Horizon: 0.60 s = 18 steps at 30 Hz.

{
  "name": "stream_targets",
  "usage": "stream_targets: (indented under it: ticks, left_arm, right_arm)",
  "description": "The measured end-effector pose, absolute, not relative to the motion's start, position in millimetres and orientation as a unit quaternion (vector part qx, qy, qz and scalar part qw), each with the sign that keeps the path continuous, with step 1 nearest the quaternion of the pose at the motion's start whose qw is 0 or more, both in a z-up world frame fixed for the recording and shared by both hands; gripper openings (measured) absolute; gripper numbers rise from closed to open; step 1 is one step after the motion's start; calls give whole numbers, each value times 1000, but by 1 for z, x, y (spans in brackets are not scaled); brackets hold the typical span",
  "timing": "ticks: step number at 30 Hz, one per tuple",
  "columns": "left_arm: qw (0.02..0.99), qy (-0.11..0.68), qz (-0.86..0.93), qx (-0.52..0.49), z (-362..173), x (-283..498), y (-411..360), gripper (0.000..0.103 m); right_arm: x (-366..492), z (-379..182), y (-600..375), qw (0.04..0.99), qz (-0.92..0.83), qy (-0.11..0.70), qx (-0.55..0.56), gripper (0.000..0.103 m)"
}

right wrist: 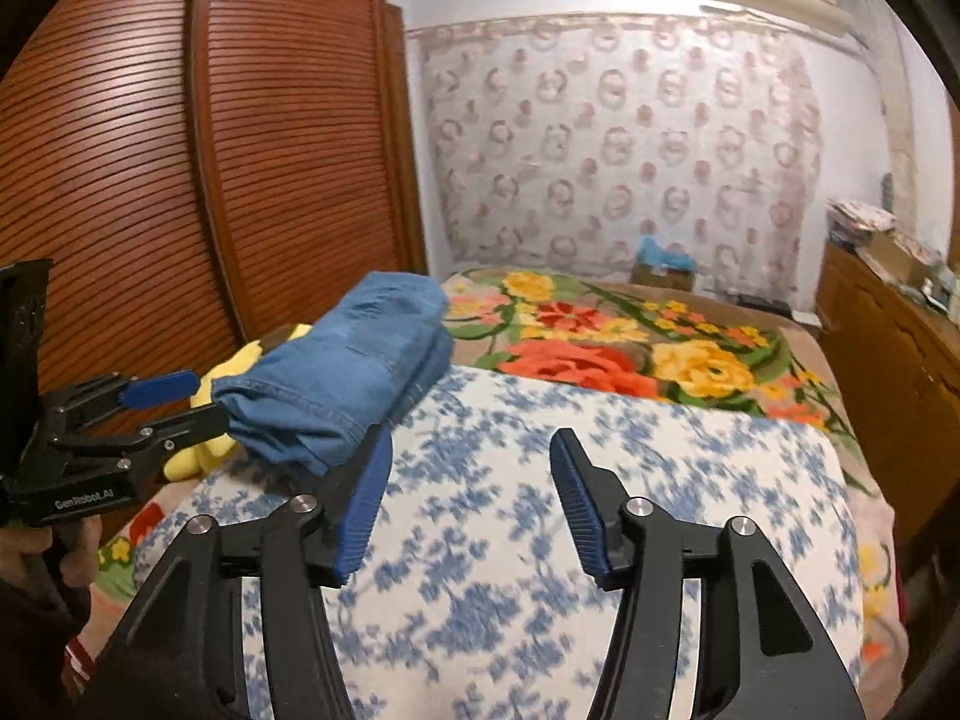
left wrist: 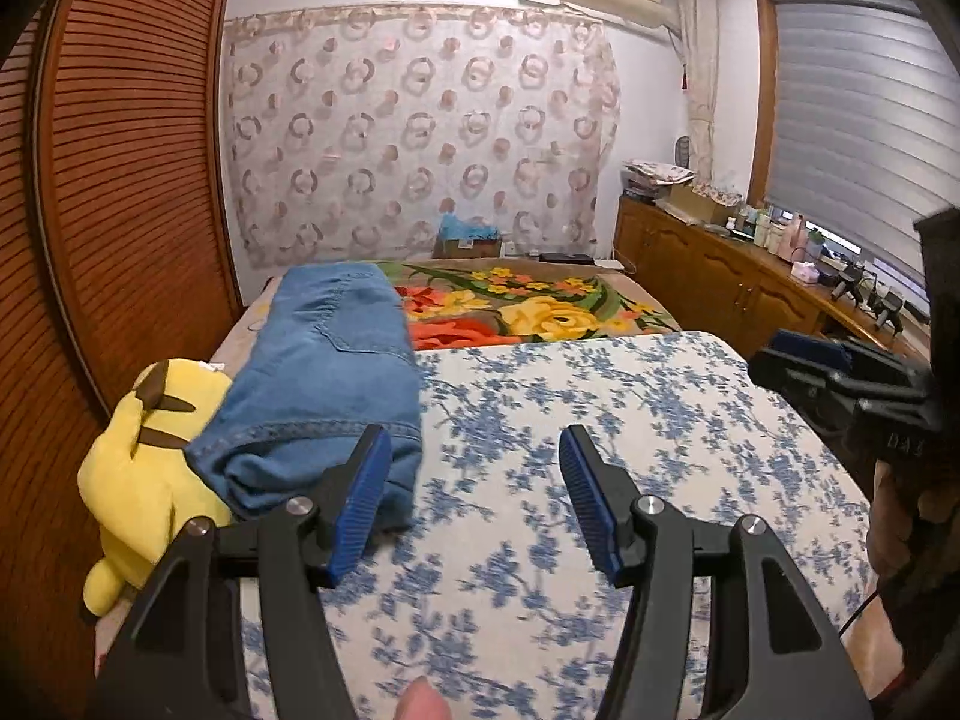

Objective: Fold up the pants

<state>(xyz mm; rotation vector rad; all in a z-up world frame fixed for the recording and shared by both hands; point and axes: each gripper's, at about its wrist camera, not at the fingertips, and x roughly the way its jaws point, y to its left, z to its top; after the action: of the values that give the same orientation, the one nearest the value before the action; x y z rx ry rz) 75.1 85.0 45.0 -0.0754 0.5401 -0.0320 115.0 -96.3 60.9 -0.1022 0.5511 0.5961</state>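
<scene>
Folded blue denim pants (left wrist: 324,372) lie in a stack at the left side of the bed, partly over a yellow plush toy; they also show in the right wrist view (right wrist: 348,372). My left gripper (left wrist: 474,498) is open and empty, just right of the pants' near end. My right gripper (right wrist: 471,498) is open and empty above the blue-flowered white quilt (right wrist: 510,540). The right gripper also shows at the right edge of the left wrist view (left wrist: 840,372). The left gripper shows at the left of the right wrist view (right wrist: 180,399), beside the pants.
A yellow plush toy (left wrist: 138,480) lies at the bed's left edge under the pants. A bright floral blanket (left wrist: 528,306) covers the far bed. A slatted wooden wardrobe (left wrist: 120,180) stands at the left. A wooden cabinet (left wrist: 720,276) with clutter runs along the right.
</scene>
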Motion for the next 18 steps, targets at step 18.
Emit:
stream_targets:
  ticks: [18]
  left_arm:
    - [968,249,-23,-19,70,47,22,58]
  right_arm:
    - [52,85,-179,957,181,225,-22,75]
